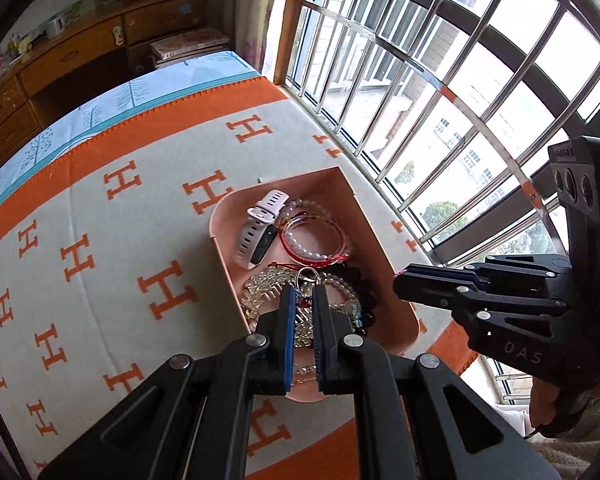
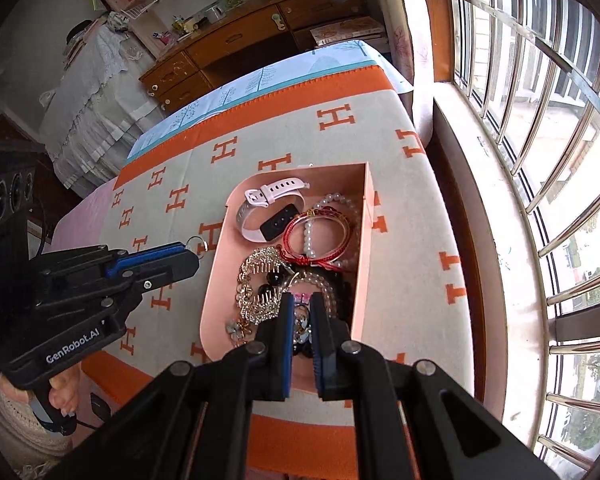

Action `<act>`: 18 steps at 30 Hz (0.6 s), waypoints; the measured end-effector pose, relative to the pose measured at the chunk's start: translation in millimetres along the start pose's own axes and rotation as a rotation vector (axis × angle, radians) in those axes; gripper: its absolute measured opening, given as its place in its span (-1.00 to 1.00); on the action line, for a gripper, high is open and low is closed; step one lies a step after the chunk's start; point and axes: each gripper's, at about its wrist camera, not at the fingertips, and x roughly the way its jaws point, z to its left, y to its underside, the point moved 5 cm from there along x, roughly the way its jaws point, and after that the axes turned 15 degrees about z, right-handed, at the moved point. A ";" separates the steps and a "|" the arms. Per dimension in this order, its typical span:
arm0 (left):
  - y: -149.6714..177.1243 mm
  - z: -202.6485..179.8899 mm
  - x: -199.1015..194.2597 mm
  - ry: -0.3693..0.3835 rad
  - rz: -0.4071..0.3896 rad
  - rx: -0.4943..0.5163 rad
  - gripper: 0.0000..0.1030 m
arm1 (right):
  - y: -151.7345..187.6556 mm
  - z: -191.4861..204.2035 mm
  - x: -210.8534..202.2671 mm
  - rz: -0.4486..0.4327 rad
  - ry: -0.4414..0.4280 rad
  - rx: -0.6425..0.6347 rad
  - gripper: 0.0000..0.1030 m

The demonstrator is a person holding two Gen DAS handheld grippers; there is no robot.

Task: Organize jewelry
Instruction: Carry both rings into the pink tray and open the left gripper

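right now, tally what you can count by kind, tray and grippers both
tray: 1
watch: 1
ring, pinched in the left gripper: 1
bracelets and gold pieces: too tangled to count
total counted: 3

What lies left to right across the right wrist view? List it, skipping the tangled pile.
Black left gripper pinching a small silver ring → white-strapped watch with black face → red cord bracelet → pink tray's straight right wall → pale stone window sill → metal window bars.
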 end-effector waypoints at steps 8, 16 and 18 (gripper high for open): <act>-7.6 -15.9 -1.3 0.004 0.003 0.015 -0.89 | -5.6 -2.2 15.0 0.019 -0.059 -0.001 -0.82; -10.9 -8.9 -1.7 -0.008 0.009 0.000 -0.89 | -8.8 -5.2 19.7 0.025 -0.065 0.005 -0.57; -10.8 -11.0 1.6 -0.004 0.019 0.004 -0.89 | -7.8 -8.2 14.8 0.009 -0.054 0.010 -0.57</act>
